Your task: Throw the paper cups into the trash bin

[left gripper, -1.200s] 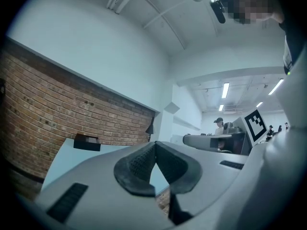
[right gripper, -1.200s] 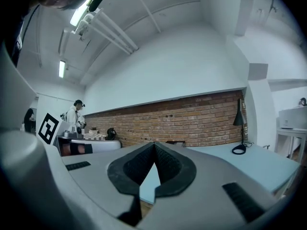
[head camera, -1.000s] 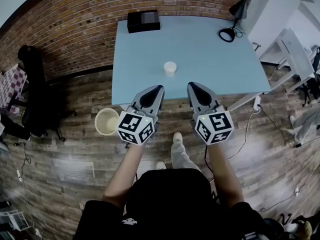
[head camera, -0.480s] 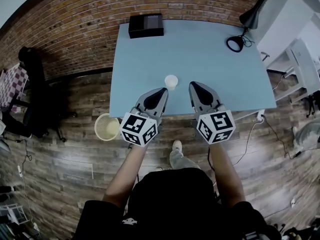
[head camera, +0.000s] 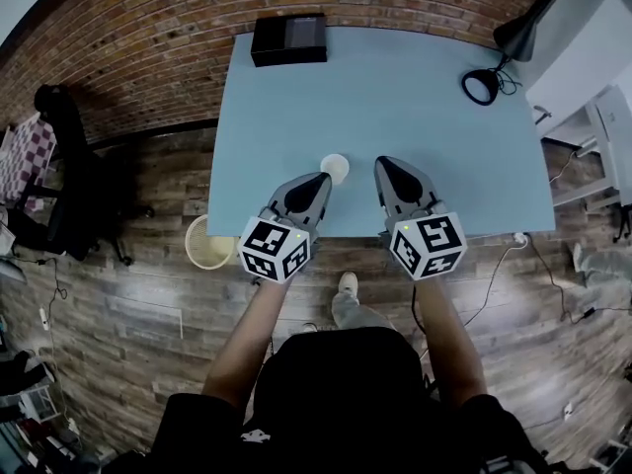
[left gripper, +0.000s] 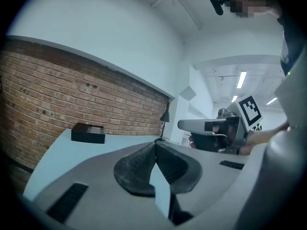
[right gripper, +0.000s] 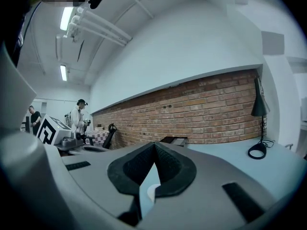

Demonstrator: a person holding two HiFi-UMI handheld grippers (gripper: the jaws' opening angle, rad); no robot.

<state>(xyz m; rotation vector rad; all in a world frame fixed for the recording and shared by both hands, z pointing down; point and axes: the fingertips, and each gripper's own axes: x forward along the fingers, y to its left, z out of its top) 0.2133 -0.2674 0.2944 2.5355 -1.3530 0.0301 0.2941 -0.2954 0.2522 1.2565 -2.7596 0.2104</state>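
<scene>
A white paper cup (head camera: 335, 168) stands upright near the front edge of the light-blue table (head camera: 395, 97). My left gripper (head camera: 321, 179) is shut and empty, its tip just left of the cup and slightly nearer to me. My right gripper (head camera: 382, 164) is shut and empty too, its tip a short way right of the cup. In the right gripper view the cup's rim (right gripper: 150, 193) peeps through the gap below the closed jaws. A pale round trash bin (head camera: 209, 242) sits on the wooden floor by the table's front left corner.
A black box (head camera: 288, 39) lies at the table's far edge by the brick wall. A black desk lamp (head camera: 486, 79) stands at the far right corner. A dark chair (head camera: 69, 176) stands on the left. People (right gripper: 79, 116) stand far off in the right gripper view.
The person has stepped toward the table. Both grippers now reach over its front edge and flank the cup, which lay well ahead of them a second ago. Both stay shut.
</scene>
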